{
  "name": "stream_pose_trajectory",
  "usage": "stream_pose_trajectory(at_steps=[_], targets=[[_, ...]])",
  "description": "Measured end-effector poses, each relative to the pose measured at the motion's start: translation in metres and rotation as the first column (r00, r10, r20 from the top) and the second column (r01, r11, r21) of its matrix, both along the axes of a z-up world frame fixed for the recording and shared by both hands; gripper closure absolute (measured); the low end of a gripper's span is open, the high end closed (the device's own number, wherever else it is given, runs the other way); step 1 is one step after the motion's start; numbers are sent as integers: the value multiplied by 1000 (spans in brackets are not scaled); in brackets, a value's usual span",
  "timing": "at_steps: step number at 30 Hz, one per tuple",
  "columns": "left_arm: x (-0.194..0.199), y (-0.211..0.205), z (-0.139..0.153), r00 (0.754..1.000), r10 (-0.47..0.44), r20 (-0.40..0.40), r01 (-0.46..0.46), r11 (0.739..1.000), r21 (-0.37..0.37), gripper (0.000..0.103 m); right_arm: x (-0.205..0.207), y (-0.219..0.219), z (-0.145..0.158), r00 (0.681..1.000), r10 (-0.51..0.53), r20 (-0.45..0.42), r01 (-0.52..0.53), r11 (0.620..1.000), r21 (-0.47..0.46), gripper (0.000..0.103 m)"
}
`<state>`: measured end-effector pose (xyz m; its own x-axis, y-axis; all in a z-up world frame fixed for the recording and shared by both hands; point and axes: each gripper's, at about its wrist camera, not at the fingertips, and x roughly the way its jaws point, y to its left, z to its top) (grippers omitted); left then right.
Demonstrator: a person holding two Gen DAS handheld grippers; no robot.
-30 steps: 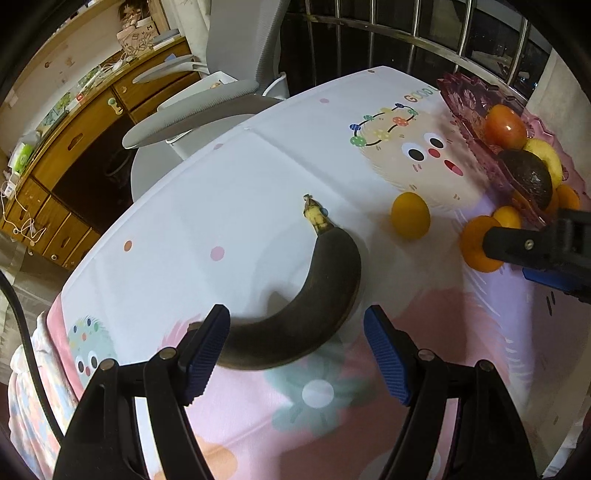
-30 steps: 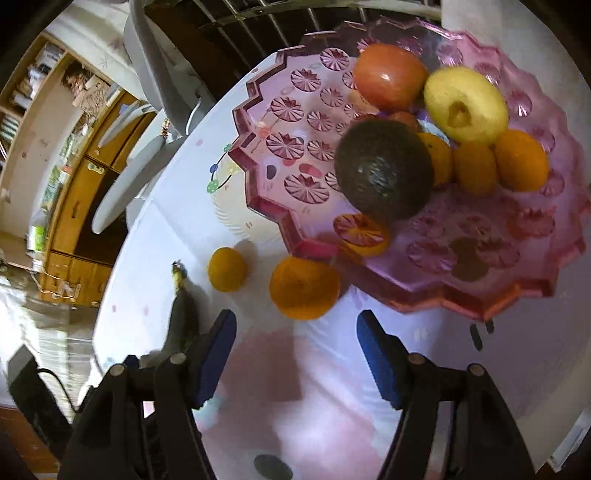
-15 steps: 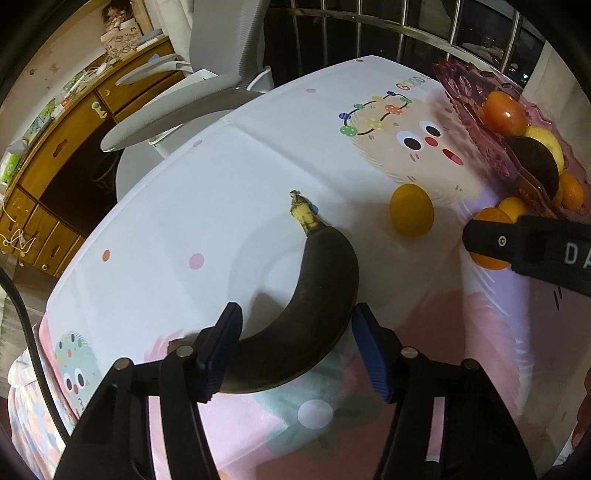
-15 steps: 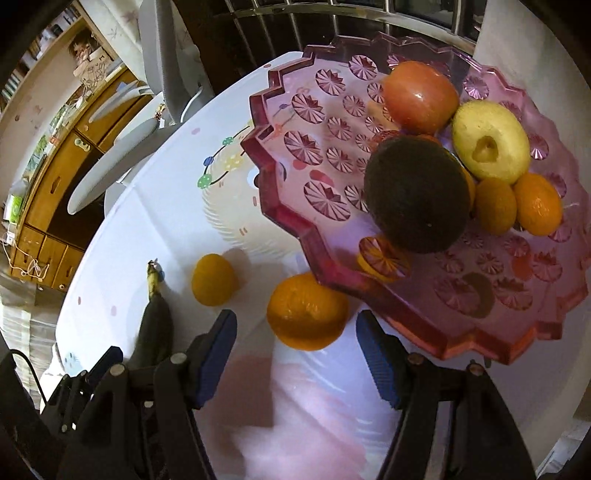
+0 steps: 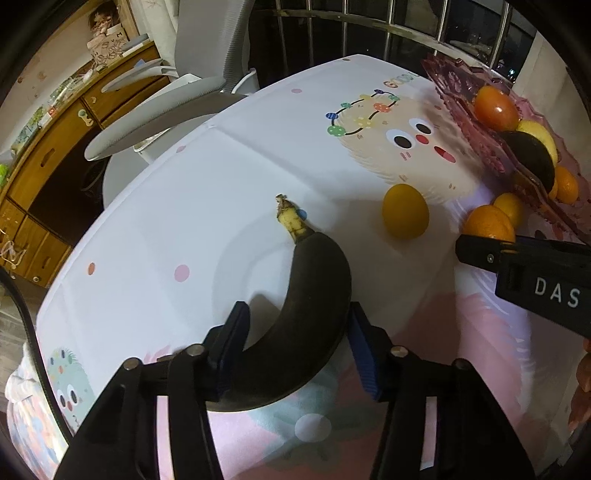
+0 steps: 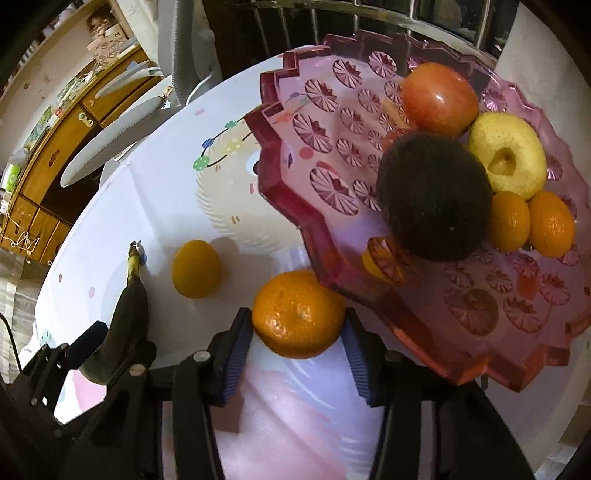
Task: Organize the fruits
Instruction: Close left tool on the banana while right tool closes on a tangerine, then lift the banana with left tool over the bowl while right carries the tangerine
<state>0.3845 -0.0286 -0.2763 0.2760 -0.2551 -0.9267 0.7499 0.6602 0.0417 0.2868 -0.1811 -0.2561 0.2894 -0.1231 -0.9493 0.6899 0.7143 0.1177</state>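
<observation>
A blackened banana point(image 5: 310, 306) lies on the table, and my left gripper point(image 5: 295, 350) has closed its blue pads on its curved middle. It also shows in the right wrist view point(image 6: 127, 317). My right gripper point(image 6: 295, 354) has its pads against both sides of a large orange point(image 6: 299, 314) beside the pink glass fruit tray point(image 6: 295, 192). A small orange point(image 6: 195, 267) lies loose between banana and tray, also in the left wrist view point(image 5: 405, 216). The tray holds a tomato point(image 6: 439, 98), an avocado point(image 6: 432, 195), a yellow apple point(image 6: 508, 153) and small oranges point(image 6: 552, 223).
The table wears a white and pink cartoon cloth point(image 5: 221, 177). A grey office chair point(image 5: 166, 107) and a wooden cabinet point(image 5: 48, 147) stand beyond the table's far-left edge. A metal railing point(image 5: 406, 29) runs behind the table.
Both grippers moved forward and narrowed. The left one closed from wide open onto the banana. The right one advanced and closed around the large orange.
</observation>
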Motion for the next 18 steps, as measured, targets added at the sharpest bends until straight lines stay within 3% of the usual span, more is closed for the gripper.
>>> stream_pose_trajectory(at_steps=[9, 18], targets=[[-3, 1, 5, 1000, 14, 25, -14, 1000, -23, 64, -10, 0, 1, 998, 46, 34, -46, 999, -5, 57], [-9, 22, 33, 993, 72, 88, -65, 994, -85, 72, -35, 14, 13, 994, 92, 57, -93, 995, 19, 58]])
